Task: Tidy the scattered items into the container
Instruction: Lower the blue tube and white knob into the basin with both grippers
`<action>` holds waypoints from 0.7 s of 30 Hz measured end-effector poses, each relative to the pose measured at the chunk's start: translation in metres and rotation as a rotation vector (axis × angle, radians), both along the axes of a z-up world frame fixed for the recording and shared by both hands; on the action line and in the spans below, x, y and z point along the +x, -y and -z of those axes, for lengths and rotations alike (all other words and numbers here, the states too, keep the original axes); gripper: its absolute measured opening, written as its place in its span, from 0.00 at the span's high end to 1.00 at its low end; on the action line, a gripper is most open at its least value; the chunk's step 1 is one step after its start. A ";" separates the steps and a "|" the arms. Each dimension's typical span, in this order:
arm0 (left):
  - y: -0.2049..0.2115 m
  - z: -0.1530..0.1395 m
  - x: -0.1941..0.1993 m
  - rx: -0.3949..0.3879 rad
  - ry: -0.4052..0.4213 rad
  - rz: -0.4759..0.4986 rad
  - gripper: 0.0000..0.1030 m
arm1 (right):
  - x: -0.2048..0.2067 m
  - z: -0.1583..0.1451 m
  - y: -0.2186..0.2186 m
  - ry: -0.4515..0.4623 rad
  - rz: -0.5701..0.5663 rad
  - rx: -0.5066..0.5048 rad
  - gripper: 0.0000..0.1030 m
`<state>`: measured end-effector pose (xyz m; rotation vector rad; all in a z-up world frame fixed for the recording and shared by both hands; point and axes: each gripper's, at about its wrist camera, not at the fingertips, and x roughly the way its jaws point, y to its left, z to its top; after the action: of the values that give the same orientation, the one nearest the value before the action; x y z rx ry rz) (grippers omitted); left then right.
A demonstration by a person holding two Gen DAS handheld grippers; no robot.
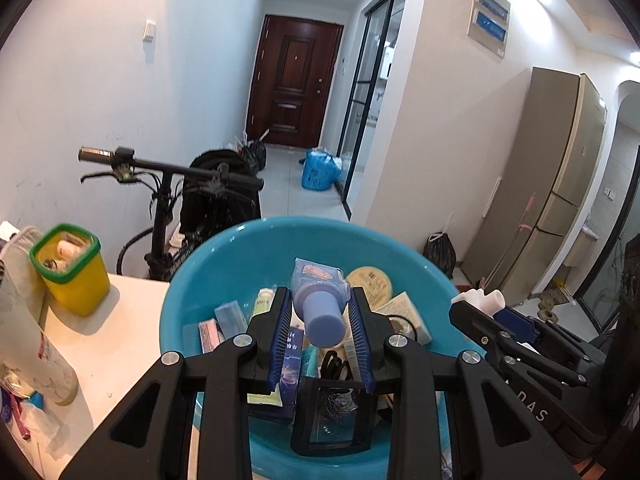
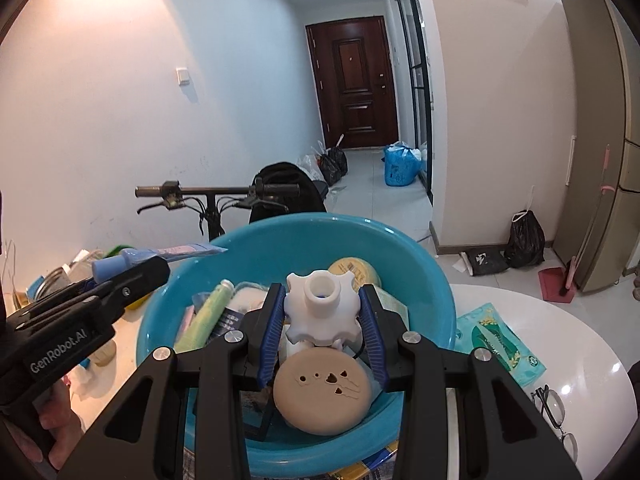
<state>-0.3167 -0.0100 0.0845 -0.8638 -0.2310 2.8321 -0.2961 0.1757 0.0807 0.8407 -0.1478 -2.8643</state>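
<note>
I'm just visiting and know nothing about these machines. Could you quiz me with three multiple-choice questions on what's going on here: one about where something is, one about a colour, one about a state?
1. Where is the yellow box?
A. left of the basin
B. inside the basin
C. on the floor

2. What colour is the basin?
A. red
B. blue
C. white

3. What is the right gripper doing?
A. hanging open
B. holding a white knob
C. holding glasses

Answers:
1 A, it stands on the table beside the basin.
2 B, its wall is blue.
3 B, both pads press the white knob.

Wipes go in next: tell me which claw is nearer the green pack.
Right. The right claw is over the bowl, beside the green pack; the left claw is farther left.
</note>
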 end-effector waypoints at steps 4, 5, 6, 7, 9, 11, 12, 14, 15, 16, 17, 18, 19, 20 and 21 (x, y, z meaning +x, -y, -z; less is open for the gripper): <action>0.001 0.013 -0.008 -0.006 0.033 -0.010 0.69 | -0.005 0.009 0.000 0.024 -0.001 0.005 0.65; 0.001 0.016 -0.010 -0.011 0.038 -0.012 0.69 | -0.006 0.011 0.001 0.029 -0.004 0.006 0.65; 0.000 0.019 -0.012 -0.017 0.045 -0.015 0.69 | -0.007 0.012 0.002 0.032 -0.007 0.006 0.65; 0.000 0.021 -0.013 -0.020 0.049 -0.017 0.69 | -0.008 0.014 0.002 0.037 -0.011 0.008 0.65; -0.001 0.027 -0.016 -0.027 0.060 -0.019 0.69 | -0.009 0.019 0.004 0.047 -0.017 0.013 0.65; -0.001 0.031 -0.019 -0.035 0.068 -0.021 0.69 | -0.010 0.023 0.006 0.057 -0.028 0.014 0.65; -0.002 0.033 -0.020 -0.039 0.072 -0.022 0.69 | -0.011 0.024 0.007 0.060 -0.032 0.015 0.65; -0.003 0.038 -0.022 -0.046 0.081 -0.023 0.69 | -0.014 0.027 0.008 0.063 -0.038 0.014 0.65; -0.004 0.040 -0.023 -0.050 0.085 -0.026 0.69 | -0.015 0.028 0.009 0.065 -0.041 0.014 0.65; -0.004 0.042 -0.024 -0.054 0.087 -0.028 0.69 | -0.015 0.030 0.010 0.068 -0.045 0.015 0.65; -0.005 0.044 -0.025 -0.056 0.091 -0.028 0.69 | -0.017 0.033 0.011 0.074 -0.048 0.016 0.65; -0.006 0.046 -0.026 -0.058 0.094 -0.027 0.69 | -0.018 0.036 0.012 0.081 -0.048 0.017 0.65; -0.007 0.048 -0.027 -0.061 0.100 -0.026 0.69 | -0.020 0.038 0.012 0.088 -0.048 0.018 0.65; -0.007 0.050 -0.028 -0.065 0.104 -0.026 0.69 | -0.021 0.041 0.012 0.095 -0.050 0.018 0.65; -0.008 0.051 -0.029 -0.068 0.108 -0.027 0.69 | -0.023 0.042 0.011 0.100 -0.050 0.017 0.65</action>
<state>-0.3453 -0.0024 0.0331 -1.0365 -0.1622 2.8364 -0.3189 0.1642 0.0386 0.9774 -0.1128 -2.7818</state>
